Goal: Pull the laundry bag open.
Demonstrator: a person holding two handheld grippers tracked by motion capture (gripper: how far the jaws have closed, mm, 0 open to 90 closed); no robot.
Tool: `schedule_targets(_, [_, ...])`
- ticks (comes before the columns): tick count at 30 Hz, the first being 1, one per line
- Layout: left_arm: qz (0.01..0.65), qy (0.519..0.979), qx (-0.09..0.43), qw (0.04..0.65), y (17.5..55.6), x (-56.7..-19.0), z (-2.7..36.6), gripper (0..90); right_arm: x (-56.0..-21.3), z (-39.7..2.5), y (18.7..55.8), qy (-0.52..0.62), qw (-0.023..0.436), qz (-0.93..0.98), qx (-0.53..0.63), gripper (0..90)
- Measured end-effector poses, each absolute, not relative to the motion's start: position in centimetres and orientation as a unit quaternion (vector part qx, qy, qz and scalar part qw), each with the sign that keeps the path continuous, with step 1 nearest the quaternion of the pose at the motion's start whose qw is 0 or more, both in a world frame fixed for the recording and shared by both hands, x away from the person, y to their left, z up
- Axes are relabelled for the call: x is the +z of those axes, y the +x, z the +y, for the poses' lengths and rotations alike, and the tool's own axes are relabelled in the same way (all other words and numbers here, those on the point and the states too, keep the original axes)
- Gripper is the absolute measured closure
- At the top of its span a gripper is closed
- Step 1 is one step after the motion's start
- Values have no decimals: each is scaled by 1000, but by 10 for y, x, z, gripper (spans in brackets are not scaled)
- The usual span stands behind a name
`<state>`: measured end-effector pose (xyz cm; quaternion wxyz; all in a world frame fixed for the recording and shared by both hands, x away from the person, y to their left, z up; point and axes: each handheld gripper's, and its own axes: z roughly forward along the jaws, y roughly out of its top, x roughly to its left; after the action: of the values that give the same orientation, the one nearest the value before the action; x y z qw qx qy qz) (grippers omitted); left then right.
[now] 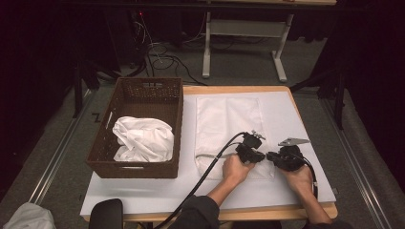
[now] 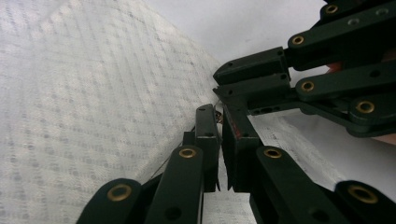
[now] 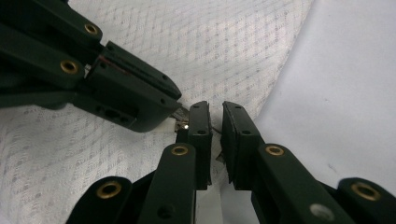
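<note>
Here, at lower centre, your left gripper point(image 1: 251, 151) and right gripper point(image 1: 279, 159) both clamp the white mesh bag point(image 1: 228, 119); no readable writing.

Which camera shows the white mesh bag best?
The high view: the whole mesh bag lies flat beside the basket. Both gripper views show just a close patch of its weave, with a claw on its edge.

The near edge of the white mesh bag point(image 1: 228, 125) is hidden under both grippers. What the left gripper point(image 2: 219, 122) pinches is too small to tell. The basket point(image 1: 107, 166) wall hides part of the white cloth point(image 1: 143, 138).
</note>
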<state>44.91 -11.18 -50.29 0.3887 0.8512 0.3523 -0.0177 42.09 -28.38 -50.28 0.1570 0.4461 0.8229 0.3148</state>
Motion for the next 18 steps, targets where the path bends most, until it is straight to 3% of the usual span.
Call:
schedule_targets(11, [362, 845, -10, 393, 441, -508, -117, 820, -503, -284, 421, 447, 155, 823, 314, 829])
schedule_targets(18, [360, 846, 17, 394, 437, -508, -120, 859, -503, -283, 420, 447, 159, 823, 313, 829])
